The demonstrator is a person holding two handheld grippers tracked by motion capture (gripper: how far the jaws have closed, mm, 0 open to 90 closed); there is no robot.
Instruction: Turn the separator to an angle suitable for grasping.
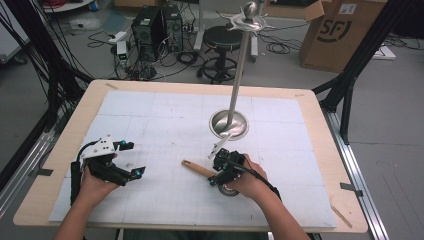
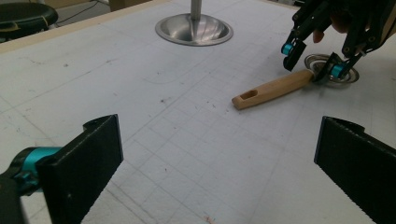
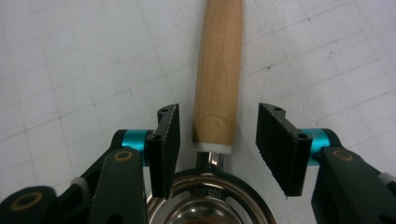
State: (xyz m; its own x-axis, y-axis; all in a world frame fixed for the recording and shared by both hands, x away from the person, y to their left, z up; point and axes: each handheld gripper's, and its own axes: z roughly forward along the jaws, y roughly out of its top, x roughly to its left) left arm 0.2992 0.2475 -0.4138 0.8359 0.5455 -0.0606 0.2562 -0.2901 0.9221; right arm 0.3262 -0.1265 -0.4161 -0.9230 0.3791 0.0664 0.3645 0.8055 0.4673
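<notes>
A utensil with a light wooden handle [image 1: 197, 168] [image 2: 273, 88] [image 3: 218, 70] and a round metal head [image 3: 205, 200] [image 2: 348, 77] lies flat on the white gridded mat [image 1: 165, 115]. My right gripper [image 1: 216, 169] [image 3: 217, 144] is open and low over it. Its jaws straddle the handle's end where it joins the metal head, with a gap on each side. My left gripper [image 1: 136, 158] [image 2: 217, 158] is open at the mat's left side, with nothing between its jaws, and it faces the utensil. The right gripper [image 2: 312, 63] also appears far off in the left gripper view.
A steel stand with a round dished base [image 1: 229, 123] [image 2: 194, 29] and a tall pole topped with hooks [image 1: 250, 20] rises just beyond the utensil. The mat covers a wooden table [image 1: 320, 125]. A stool [image 1: 222, 37], a cardboard box [image 1: 340, 30] and computers [image 1: 150, 25] stand on the floor behind.
</notes>
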